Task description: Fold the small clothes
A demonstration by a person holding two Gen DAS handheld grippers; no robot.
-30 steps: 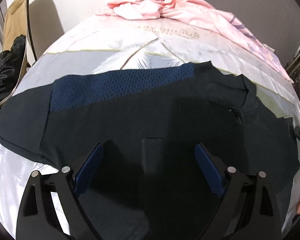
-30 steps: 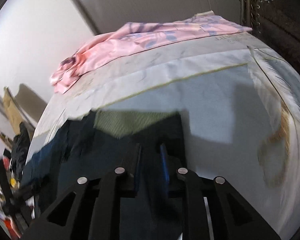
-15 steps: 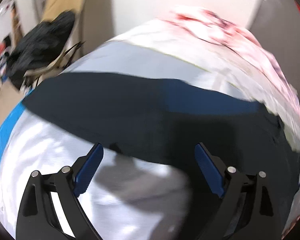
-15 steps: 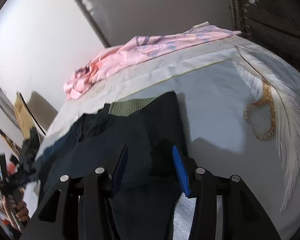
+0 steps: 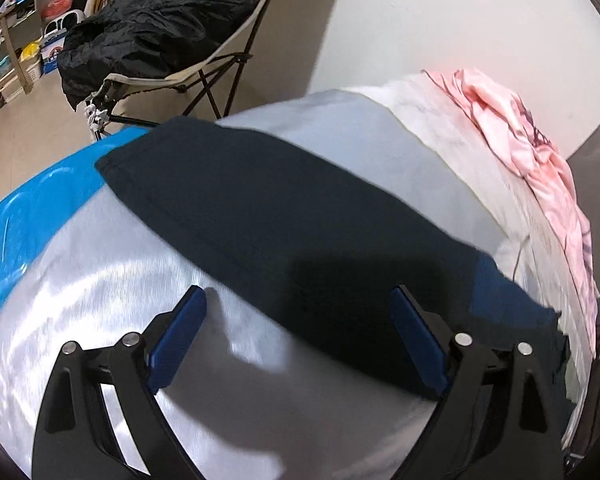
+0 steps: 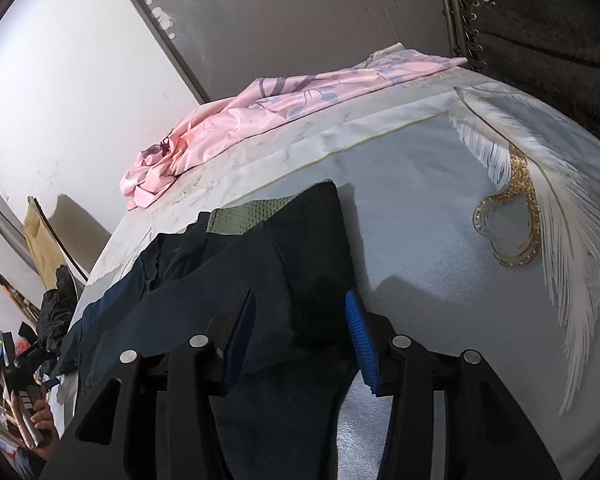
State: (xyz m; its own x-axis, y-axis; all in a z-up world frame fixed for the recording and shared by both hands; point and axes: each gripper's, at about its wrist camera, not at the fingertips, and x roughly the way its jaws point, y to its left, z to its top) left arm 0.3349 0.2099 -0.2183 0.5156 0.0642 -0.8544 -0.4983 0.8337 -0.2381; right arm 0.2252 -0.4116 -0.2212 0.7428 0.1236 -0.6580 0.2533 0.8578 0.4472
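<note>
A dark navy shirt (image 5: 284,216) lies spread on the pale satin bed cover (image 5: 112,264). In the left wrist view its left hem end runs diagonally across the frame. My left gripper (image 5: 298,322) hovers wide open over the shirt's near edge, holding nothing. In the right wrist view the same shirt (image 6: 260,280) shows a green mesh lining (image 6: 252,216) near the collar. My right gripper (image 6: 300,326) stands open above the shirt's right end, with nothing between its blue pads.
A crumpled pink cloth (image 6: 260,116) lies at the far side of the bed. A folding chair with a black jacket (image 5: 156,28) stands beyond the bed's left edge. A blue sheet edge (image 5: 32,208) shows at left. A hand holds the other gripper (image 6: 24,380).
My right gripper opened and let go of the shirt, then drew back slightly. My left gripper swung left from over the shirt's middle to its left end, staying open.
</note>
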